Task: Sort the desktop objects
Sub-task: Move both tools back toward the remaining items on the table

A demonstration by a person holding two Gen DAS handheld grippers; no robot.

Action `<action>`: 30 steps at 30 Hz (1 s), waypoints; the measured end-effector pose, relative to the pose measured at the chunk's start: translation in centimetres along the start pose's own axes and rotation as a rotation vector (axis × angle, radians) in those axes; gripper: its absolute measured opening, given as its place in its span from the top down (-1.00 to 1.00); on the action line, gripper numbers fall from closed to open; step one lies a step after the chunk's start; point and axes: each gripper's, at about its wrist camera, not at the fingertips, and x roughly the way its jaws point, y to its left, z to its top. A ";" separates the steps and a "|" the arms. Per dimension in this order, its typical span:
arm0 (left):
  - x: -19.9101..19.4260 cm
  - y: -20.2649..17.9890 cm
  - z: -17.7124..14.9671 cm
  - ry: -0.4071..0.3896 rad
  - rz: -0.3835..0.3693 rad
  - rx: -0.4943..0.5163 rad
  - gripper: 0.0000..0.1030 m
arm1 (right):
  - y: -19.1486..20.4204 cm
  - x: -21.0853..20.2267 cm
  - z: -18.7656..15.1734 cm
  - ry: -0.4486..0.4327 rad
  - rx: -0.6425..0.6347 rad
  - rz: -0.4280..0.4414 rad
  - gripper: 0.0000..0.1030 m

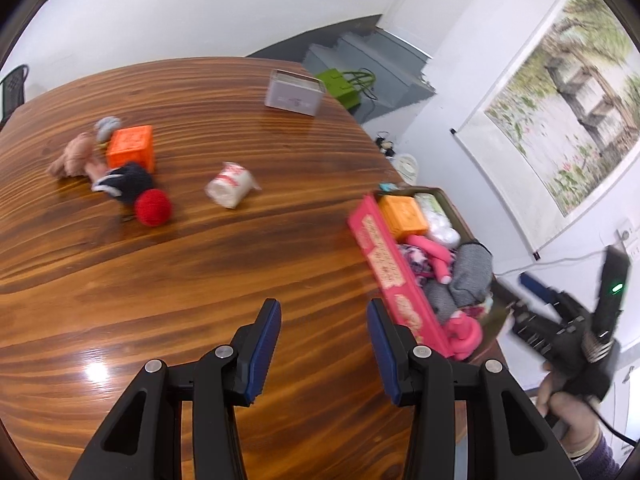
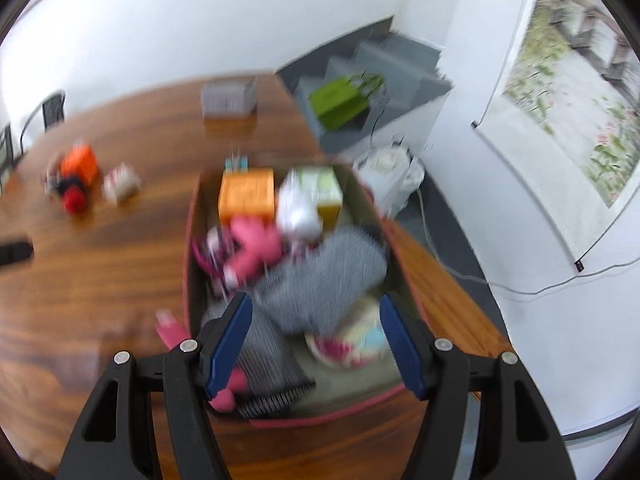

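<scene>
Your left gripper (image 1: 324,344) is spread wide with nothing between its blue pads, hovering over bare wood near the edge of the round, glossy wooden table (image 1: 160,280). Your right gripper (image 2: 316,340) is just as wide open and empty, hanging right above the pink-walled open storage box (image 2: 187,240); that view is pretty blurry, so small details are a wash.

Inside the box you've got an orange cube-shaped carton (image 2: 247,194), a pink plush toy (image 2: 256,248), a grey knitted cloth (image 2: 320,276) and a white-and-green packet (image 2: 316,188), all piled together.

What's lying loose on the table: a white wrapped roll with red print (image 1: 231,184) sits by itself mid-table. Further left there's a cluster, namely a second orange cube box (image 1: 131,147), a red knitted ball (image 1: 153,207) touching a dark navy cloth bundle (image 1: 128,180), a tan plush toy (image 1: 72,156) and a small grey fuzzy thing (image 1: 107,126). A pale grey tin box (image 1: 294,93) sits at the far edge, well apart from everything.
</scene>
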 end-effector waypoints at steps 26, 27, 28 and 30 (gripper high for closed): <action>0.5 20.2 7.7 -0.064 0.144 -0.200 0.10 | 16.7 2.5 1.7 0.145 0.074 0.328 -0.38; 0.8 21.2 8.4 -0.068 0.153 -0.209 0.10 | 16.6 2.7 1.6 0.151 0.082 0.322 -0.39; 1.0 22.1 9.1 -0.072 0.162 -0.219 0.10 | 16.6 2.9 1.4 0.158 0.091 0.316 -0.41; 1.5 23.5 10.4 -0.080 0.175 -0.235 0.10 | 16.4 3.2 1.4 0.169 0.105 0.307 -0.42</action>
